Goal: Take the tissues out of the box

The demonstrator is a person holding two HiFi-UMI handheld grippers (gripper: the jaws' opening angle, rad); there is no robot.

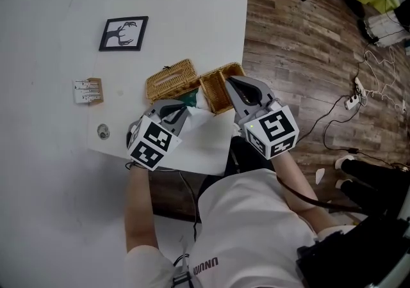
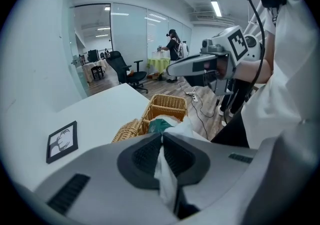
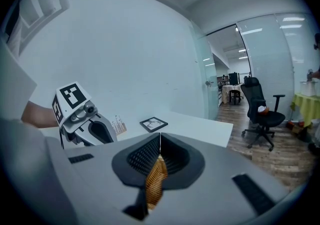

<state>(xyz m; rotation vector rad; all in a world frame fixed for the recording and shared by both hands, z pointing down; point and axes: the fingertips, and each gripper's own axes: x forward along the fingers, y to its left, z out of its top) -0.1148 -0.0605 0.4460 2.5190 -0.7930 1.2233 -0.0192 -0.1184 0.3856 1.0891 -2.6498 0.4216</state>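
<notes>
A white tissue (image 1: 204,119) (image 2: 167,179) is stretching out of the green tissue pack (image 1: 189,96) (image 2: 159,125). Its long axis is running from the pack toward the near edge of the table (image 1: 192,18). Its far end is lying at the pack and its near end is sitting in the left gripper (image 1: 174,112) (image 2: 162,136). The jaws of that gripper are clenching the tissue, which is trailing back between the pads as a crumpled strip.

The pack is resting at the near side of the wicker box (image 1: 172,79) (image 2: 127,130), close to the table's near right corner. The box is showing as two woven parts side by side, lined up roughly along the near edge. The right part (image 1: 218,88) (image 2: 167,106) is lying open with its mouth facing up.

The right gripper (image 1: 232,85) (image 3: 160,144) is reaching in from the right. Its jaws are pressing together on a strip of that open part's woven wall (image 3: 156,179).

Farther back toward the left edge, a framed picture (image 1: 123,32) (image 2: 62,141) (image 3: 153,124) is lying flat. A small wooden stand (image 1: 88,90) is sitting nearer the left edge.
</notes>
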